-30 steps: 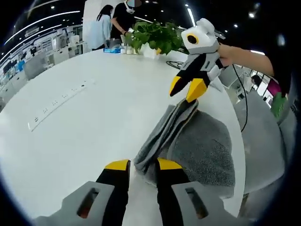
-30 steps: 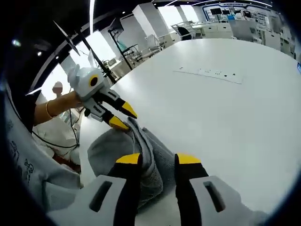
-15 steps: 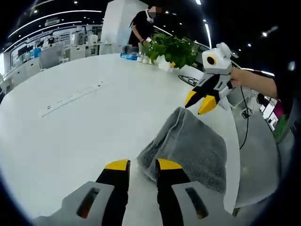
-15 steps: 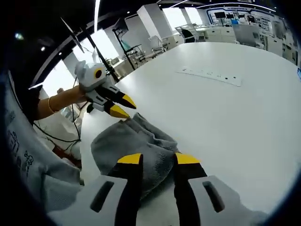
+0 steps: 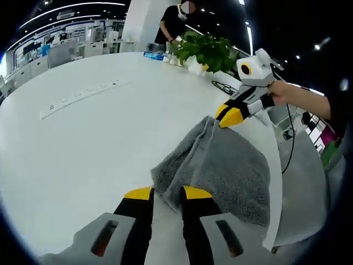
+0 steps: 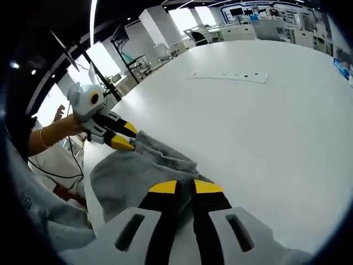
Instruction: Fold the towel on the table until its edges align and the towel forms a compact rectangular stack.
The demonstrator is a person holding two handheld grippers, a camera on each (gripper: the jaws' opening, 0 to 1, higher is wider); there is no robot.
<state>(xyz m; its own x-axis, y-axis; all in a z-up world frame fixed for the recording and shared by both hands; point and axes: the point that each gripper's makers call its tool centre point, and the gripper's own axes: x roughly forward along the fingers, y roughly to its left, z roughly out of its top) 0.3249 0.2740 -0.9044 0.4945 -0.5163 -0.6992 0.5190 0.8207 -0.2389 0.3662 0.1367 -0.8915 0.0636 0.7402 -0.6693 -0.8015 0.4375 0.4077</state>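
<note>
Towel (image 5: pixel 220 165), grey, is seen folded on the white table (image 5: pixel 99 138) close to its near edge, with a thick fold ridge along one side. In the left gripper view, the left gripper (image 5: pixel 167 194) is held with jaws narrowly parted, the near towel corner lying just between and ahead of the tips; whether cloth is pinched cannot be told. In the right gripper view, the right gripper (image 6: pixel 185 187) is seen with jaws nearly together at the towel's (image 6: pixel 132 176) opposite end; contact with the cloth cannot be told. Farther off, a white power strip (image 5: pixel 83 96) is noted on the table, and beyond it a potted plant (image 5: pixel 204 49) beside a standing person (image 5: pixel 176 22).
</note>
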